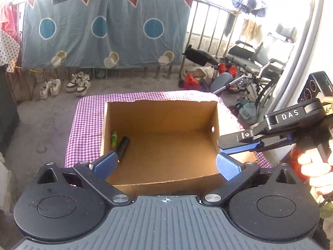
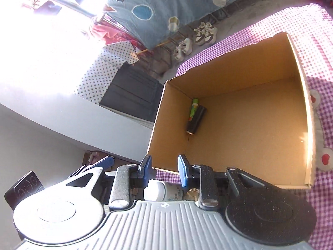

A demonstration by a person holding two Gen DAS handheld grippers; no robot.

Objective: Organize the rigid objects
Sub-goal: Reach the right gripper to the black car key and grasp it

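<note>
The left claw (image 1: 165, 162) stands with its blue pads spread wide apart and nothing between them, hovering over the near edge of an open cardboard box (image 1: 214, 114). The box sits on a tabletop covered in purple-and-white checked cloth (image 1: 87, 112). Ahead of the left claw's left pad, against the box's left wall, two things lie side by side on the box floor: a green tube (image 1: 113, 140) right at the wall and a black cylinder (image 1: 123, 146) touching it on the inner side. The remainder of the box floor is bare cardboard.

The right claw (image 2: 164, 169) is partly parted, its pads clear of anything; just behind and below them, close to the claw's body, lies a white bottle (image 2: 159, 189) on its side, and whether it rests on the cloth or is carried cannot be told. From this claw the box lies ahead and to the right, the green tube and black cylinder in its far left corner.
</note>
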